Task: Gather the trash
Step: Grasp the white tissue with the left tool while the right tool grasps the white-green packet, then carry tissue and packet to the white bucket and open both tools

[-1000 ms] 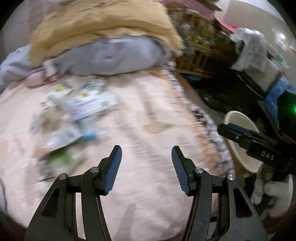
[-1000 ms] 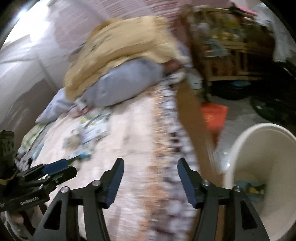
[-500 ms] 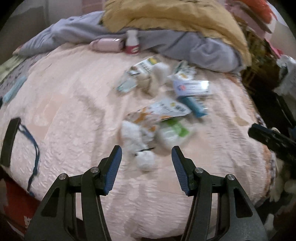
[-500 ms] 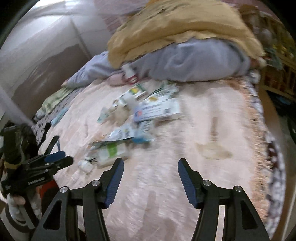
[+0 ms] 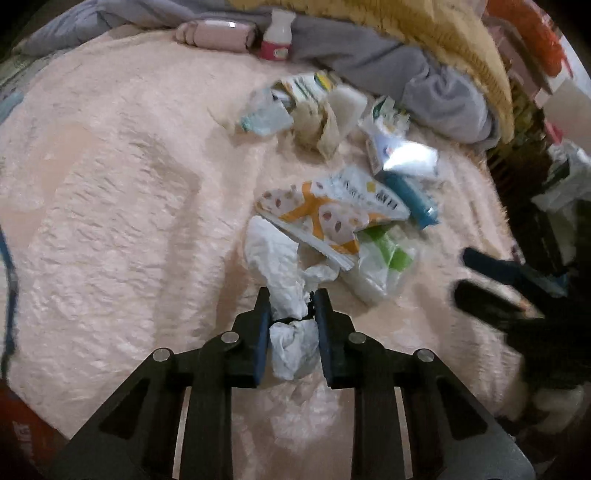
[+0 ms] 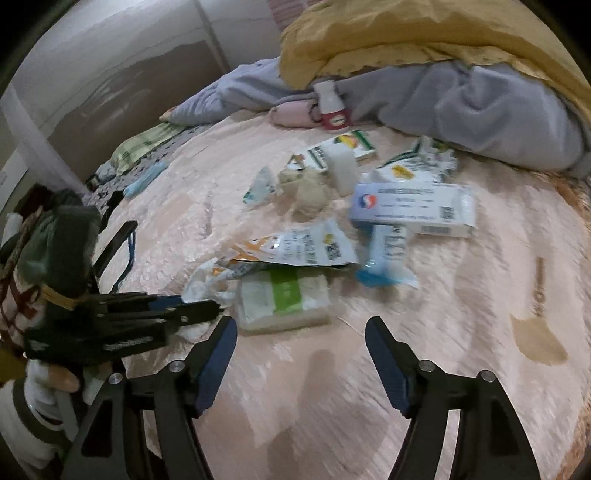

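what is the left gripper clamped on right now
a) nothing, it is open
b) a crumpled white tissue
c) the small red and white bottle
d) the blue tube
b: in the left wrist view the left gripper has its jaws closed on the crumpled white tissue, while the blue tube and the small bottle lie untouched farther up the bed.

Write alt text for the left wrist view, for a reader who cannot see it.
The left gripper is closed on a crumpled white tissue lying on a pink bedspread. Beyond it sits a pile of trash: an orange-and-white snack wrapper, a green-and-white packet and a blue tube. The right gripper shows blurred at the right edge.
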`<state>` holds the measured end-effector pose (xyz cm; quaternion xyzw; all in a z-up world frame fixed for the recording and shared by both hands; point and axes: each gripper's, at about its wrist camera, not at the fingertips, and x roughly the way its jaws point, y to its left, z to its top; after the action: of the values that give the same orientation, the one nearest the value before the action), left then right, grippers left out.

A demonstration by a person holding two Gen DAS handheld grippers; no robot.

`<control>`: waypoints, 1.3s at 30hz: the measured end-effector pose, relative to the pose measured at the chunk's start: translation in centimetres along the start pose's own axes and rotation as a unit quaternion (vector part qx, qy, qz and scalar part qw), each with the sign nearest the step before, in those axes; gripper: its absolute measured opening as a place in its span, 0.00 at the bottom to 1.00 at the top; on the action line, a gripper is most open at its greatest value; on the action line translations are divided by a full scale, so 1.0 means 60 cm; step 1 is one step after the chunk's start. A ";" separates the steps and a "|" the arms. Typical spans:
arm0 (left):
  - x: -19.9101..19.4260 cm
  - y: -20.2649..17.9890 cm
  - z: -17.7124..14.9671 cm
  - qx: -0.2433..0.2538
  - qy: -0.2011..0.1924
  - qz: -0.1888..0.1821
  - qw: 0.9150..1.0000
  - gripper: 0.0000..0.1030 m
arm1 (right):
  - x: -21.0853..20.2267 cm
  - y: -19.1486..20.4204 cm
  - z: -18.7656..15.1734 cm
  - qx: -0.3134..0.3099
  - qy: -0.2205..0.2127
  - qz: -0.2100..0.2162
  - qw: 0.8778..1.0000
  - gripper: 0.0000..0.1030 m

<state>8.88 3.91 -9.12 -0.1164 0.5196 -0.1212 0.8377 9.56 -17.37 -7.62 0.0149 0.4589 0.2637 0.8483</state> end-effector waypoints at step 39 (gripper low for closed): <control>-0.184 -0.105 -0.027 0.085 -0.162 0.068 0.981 0.20 | -0.176 0.086 -0.042 -0.079 -0.098 -0.063 0.990 0.42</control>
<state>2.17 1.42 1.48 -0.0273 0.3719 -0.0872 0.9238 0.68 -18.34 0.41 -0.0547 0.3515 0.2426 0.9026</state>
